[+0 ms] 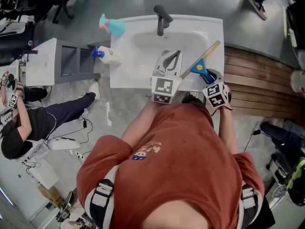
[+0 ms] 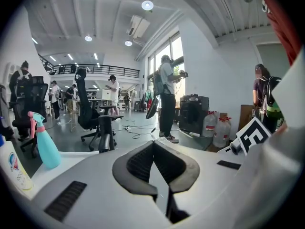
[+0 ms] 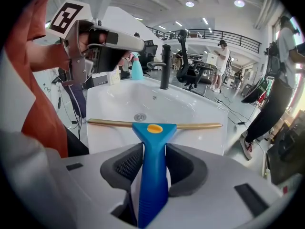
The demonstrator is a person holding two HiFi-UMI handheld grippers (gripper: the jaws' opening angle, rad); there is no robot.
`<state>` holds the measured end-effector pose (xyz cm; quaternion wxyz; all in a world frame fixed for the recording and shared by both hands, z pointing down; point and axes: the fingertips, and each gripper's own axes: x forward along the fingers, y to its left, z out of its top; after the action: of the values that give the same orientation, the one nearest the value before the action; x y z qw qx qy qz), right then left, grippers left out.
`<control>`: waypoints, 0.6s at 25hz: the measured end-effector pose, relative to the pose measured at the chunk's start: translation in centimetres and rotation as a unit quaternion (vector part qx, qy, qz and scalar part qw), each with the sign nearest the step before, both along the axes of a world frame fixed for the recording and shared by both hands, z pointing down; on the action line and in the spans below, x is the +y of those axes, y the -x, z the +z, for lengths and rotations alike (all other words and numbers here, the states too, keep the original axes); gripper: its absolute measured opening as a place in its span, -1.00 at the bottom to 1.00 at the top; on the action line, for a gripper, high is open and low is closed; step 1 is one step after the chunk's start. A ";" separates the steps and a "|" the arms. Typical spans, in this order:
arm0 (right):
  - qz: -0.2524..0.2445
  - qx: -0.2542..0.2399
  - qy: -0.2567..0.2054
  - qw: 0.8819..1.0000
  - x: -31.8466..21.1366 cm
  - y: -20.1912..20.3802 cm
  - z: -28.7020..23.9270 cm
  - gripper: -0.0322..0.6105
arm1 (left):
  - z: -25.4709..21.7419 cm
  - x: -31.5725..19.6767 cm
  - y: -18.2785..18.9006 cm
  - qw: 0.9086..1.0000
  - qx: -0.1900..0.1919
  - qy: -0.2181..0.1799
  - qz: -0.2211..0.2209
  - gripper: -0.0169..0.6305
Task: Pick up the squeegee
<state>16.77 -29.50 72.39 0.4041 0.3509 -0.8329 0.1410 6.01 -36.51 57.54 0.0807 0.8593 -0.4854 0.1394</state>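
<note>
The squeegee (image 1: 199, 67) has a blue handle and a long golden blade, and it lies at the right front of the white sink (image 1: 124, 75). In the right gripper view its handle (image 3: 153, 166) runs up between my jaws, with the blade crosswise over the basin. My right gripper (image 1: 209, 75) (image 3: 153, 149) points steeply down, its pads against both sides of the handle. My left gripper (image 1: 171, 56) (image 2: 153, 144) hovers over the basin's front, shut with nothing in it. It also shows at the upper left of the right gripper view (image 3: 107, 39).
A black faucet (image 1: 162, 19) (image 3: 165, 66) stands at the back of the sink. A teal spray bottle (image 1: 112, 25) (image 2: 46, 144) and a white bottle with a blue cap (image 1: 107, 55) sit at its left edge. People and office chairs are around the room.
</note>
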 end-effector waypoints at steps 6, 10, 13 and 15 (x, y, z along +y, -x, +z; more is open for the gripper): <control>-0.007 0.008 0.005 1.000 0.1 -0.1 -0.2 -0.46 | -0.2 0.1 0.1 1.000 0.001 0.000 0.003 -0.89; -0.008 0.008 0.007 1.000 0.0 0.0 -0.5 -0.47 | -0.4 0.0 0.2 1.000 0.001 -0.006 0.003 -0.89; -0.005 0.006 0.009 1.000 0.0 0.0 -0.6 -0.47 | -0.5 0.1 0.2 1.000 0.000 -0.004 0.006 -0.89; -0.002 0.004 0.010 1.000 0.1 0.0 -0.5 -0.47 | -0.5 0.1 0.2 1.000 0.001 -0.004 0.007 -0.89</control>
<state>16.74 -29.36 71.84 0.4109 0.3458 -0.8306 0.1473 5.76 -36.39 57.05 0.0763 0.8633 -0.4795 0.1374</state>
